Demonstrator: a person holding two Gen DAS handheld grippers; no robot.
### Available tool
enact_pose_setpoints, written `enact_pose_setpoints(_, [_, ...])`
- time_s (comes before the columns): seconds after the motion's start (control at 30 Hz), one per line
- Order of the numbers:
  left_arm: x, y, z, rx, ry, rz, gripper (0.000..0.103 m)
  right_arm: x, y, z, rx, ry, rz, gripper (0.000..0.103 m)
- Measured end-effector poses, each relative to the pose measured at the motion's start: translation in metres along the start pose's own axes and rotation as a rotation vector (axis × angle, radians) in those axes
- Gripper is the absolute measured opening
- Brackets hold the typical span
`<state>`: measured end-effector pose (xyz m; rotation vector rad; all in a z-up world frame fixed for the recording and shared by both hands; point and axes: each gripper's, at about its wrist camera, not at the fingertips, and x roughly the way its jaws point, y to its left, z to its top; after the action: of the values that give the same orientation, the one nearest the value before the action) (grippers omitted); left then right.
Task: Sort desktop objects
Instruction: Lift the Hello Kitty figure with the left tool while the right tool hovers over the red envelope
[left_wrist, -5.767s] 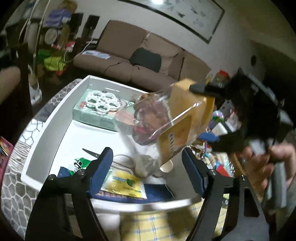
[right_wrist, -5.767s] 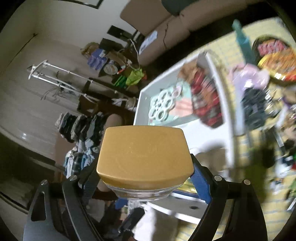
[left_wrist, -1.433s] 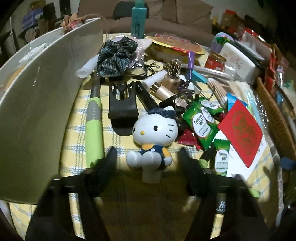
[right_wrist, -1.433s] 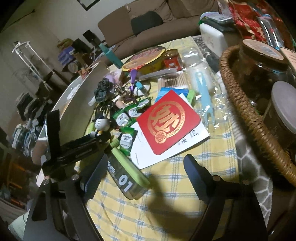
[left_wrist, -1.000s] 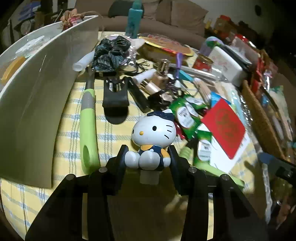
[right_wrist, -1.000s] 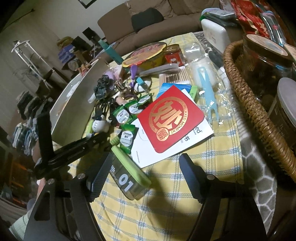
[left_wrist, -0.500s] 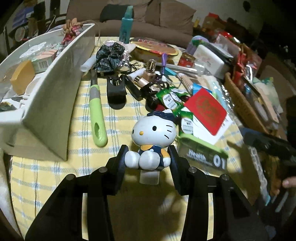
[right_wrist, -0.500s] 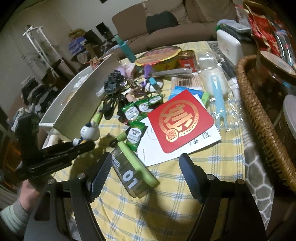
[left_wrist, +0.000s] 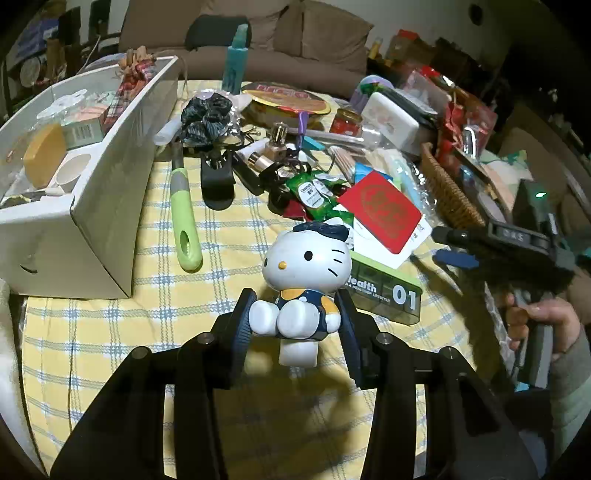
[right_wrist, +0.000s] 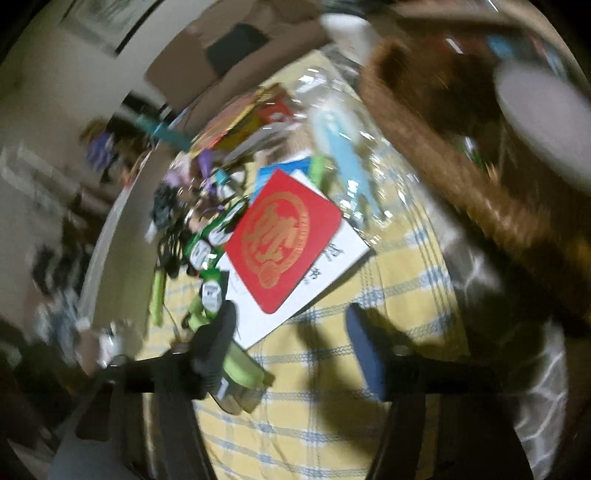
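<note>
My left gripper (left_wrist: 295, 319) is shut on a white Hello Kitty figure (left_wrist: 304, 269) and holds it above the yellow checked tablecloth (left_wrist: 147, 325). A white box (left_wrist: 107, 206) with sorted items stands at the left. My right gripper (right_wrist: 291, 332) is open and empty, low over the cloth next to a green pill case (right_wrist: 242, 376) and a red envelope (right_wrist: 284, 236). It also shows at the right of the left wrist view (left_wrist: 458, 247). The right wrist view is blurred by motion.
A green-handled tool (left_wrist: 184, 218), black clip (left_wrist: 218, 181), dark scrunchie (left_wrist: 207, 114), green sachets (left_wrist: 314, 192), pill case (left_wrist: 384, 291) and red envelope (left_wrist: 384, 210) lie on the cloth. A wicker basket (left_wrist: 447, 192) stands at the right. A teal bottle (left_wrist: 234, 59) stands at the back.
My left gripper closed on the Hello Kitty figure and lifted it back from the pile. My right gripper swung quickly toward the red envelope and the pill case.
</note>
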<state>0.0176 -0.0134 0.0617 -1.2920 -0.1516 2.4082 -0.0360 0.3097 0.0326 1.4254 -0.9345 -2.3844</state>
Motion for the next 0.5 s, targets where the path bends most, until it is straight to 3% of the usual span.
enact_pose_setpoints(0.13, [0.001,0.004,-0.002,-0.014,0.0,-0.012,0.04,0.008,-0.014,0.005,0.117,0.001,0.052,0.056])
enact_pose_setpoints(0.43, [0.001,0.012,-0.005,-0.03,0.003,-0.031,0.04,0.029,0.003,0.015,0.109,-0.024,0.056,0.055])
enact_pose_setpoints(0.5, [0.001,0.013,-0.006,-0.029,0.003,-0.032,0.04,0.033,0.007,0.017,0.103,-0.033,0.056,0.048])
